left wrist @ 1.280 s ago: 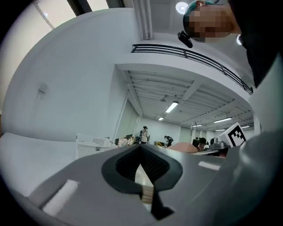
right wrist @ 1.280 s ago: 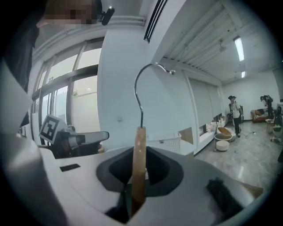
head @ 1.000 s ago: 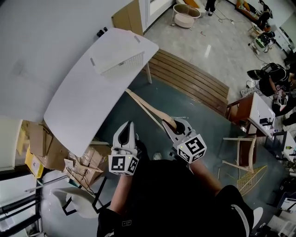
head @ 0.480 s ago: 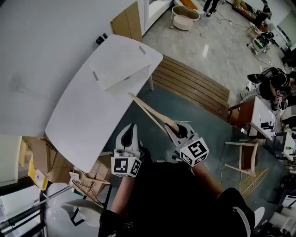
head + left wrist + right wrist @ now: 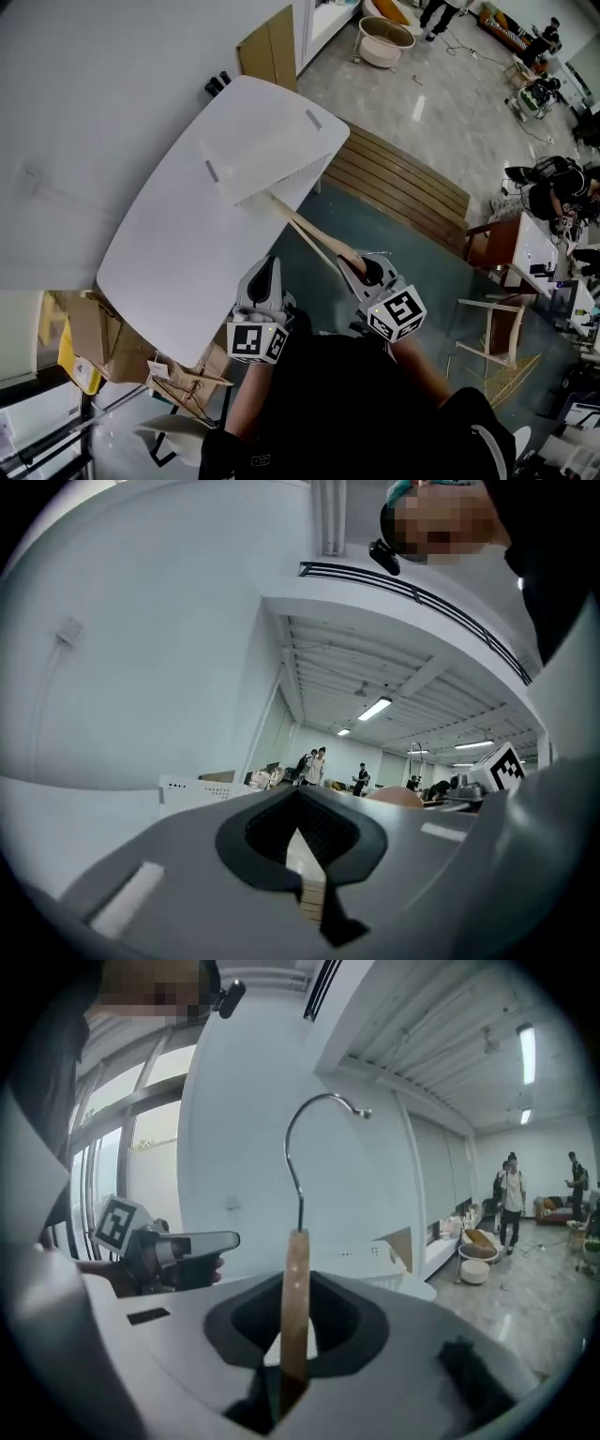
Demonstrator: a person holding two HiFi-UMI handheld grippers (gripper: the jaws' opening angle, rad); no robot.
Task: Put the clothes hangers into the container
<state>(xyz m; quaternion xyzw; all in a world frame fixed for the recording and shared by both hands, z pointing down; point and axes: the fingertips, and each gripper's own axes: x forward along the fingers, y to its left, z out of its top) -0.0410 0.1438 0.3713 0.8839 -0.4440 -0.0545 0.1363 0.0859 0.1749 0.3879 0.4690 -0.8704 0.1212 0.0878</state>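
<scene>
A wooden clothes hanger sticks out from my right gripper, which is shut on it. Its far tip reaches the near edge of the white slotted container on the white table. In the right gripper view the wooden bar stands between the jaws with its metal hook curving above, and the container lies beyond. My left gripper is beside it at the table's edge, jaws together with nothing in them. The left gripper view has the container at the left.
Cardboard boxes and a bag sit under the table's near end. A slatted wooden bench lies right of the table. A wooden chair and desks stand at the right. People stand far back.
Both grippers and the hanger have moved toward the table. The hanger's tip, earlier short of the container, is now at its near edge. Both grips are unchanged.
</scene>
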